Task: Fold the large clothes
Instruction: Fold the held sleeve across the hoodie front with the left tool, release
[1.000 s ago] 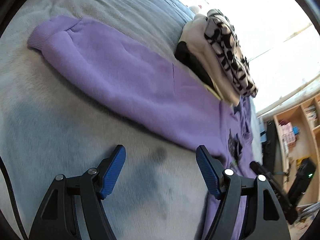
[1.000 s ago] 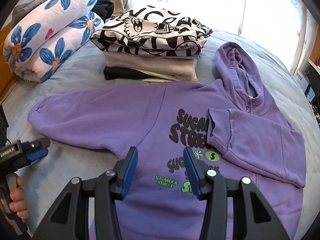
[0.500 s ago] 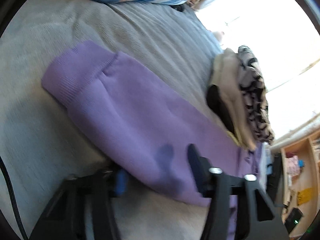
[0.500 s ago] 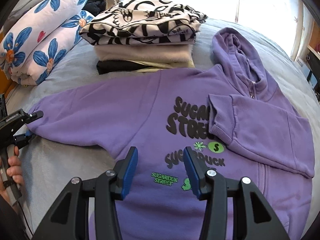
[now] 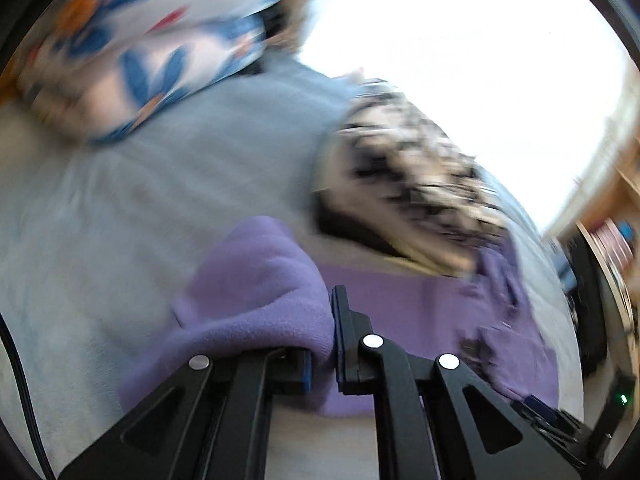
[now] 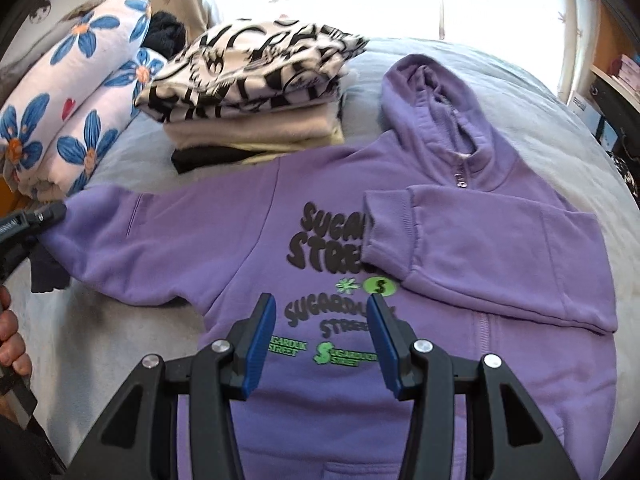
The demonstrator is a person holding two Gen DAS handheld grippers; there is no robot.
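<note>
Hoodie (image 6: 248,240) flat on bed | left gripper (image 5: 320,344) clamped on sleeve cuff (image 5: 260,292) | right gripper (image 6: 322,344) apart, empty

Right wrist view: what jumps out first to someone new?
The purple hoodie, spread flat on the grey bed with one sleeve already folded across its chest. Behind it sits a stack of folded clothes, a black-and-white patterned one on top. At the far left edge, the left gripper is shut on the other sleeve's cuff; the right gripper hangs open above the hem.
</note>
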